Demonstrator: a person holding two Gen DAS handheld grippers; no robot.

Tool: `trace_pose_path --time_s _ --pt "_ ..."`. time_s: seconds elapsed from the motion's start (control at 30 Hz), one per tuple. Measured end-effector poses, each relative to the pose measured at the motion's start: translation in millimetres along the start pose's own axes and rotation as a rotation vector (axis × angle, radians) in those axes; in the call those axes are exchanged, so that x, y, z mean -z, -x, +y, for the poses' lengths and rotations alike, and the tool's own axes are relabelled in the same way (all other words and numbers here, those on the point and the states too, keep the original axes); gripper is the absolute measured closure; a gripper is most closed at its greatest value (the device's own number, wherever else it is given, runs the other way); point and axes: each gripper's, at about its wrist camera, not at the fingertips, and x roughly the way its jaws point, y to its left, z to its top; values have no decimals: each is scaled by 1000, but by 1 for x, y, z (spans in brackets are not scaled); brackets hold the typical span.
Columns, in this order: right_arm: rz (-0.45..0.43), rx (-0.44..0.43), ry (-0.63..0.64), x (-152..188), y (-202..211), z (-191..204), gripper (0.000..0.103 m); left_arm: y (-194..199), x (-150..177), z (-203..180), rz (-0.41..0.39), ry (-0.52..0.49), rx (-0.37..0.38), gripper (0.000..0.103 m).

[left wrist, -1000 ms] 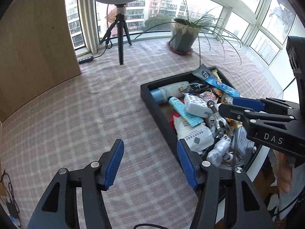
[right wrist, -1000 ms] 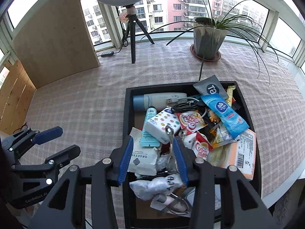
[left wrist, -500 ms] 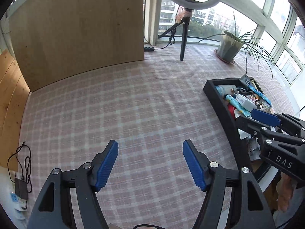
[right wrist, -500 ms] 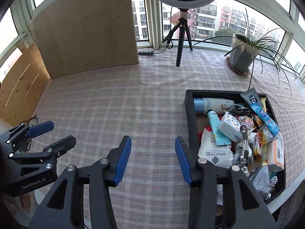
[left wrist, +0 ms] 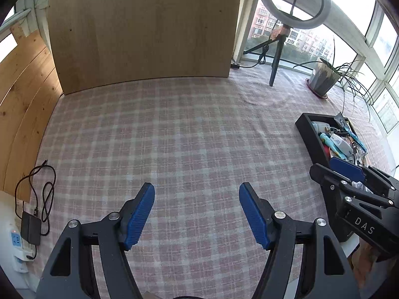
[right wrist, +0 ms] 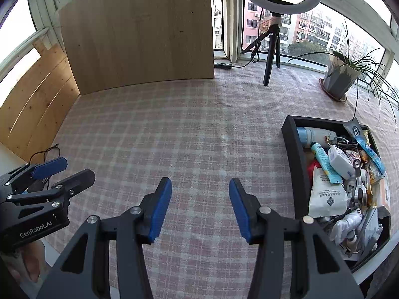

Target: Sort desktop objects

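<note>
A black tray (right wrist: pixel 292 149) stands on the checked tablecloth at the right, heaped with packets, a white bottle (right wrist: pixel 314 133), a white pouch (right wrist: pixel 325 194) and metal tools. It also shows at the right in the left wrist view (left wrist: pixel 310 134). My left gripper (left wrist: pixel 197 194) is open and empty above bare cloth, left of the tray. My right gripper (right wrist: pixel 200 186) is open and empty over the cloth, left of the tray. Each gripper shows at the edge of the other's view.
A wooden board (right wrist: pixel 139 37) stands at the back. A ring light on a tripod (right wrist: pixel 271 57) and a potted plant (right wrist: pixel 340 79) stand at the far edge. A charger with cable (left wrist: pixel 32 221) lies at the left table edge.
Both grippers have swung left and back from over the tray to above the bare cloth. Both stayed open and empty.
</note>
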Motion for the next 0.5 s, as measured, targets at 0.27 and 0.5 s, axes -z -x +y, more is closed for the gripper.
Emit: trace_pose_path --time_s 0.27,0.5 --pt "-16 -9 17 -13 -3 15 55 2 -12 20 -24 28 -19 35" --pt "-19 -11 33 -23 -11 21 55 -5 -22 29 -25 34 -28 35"
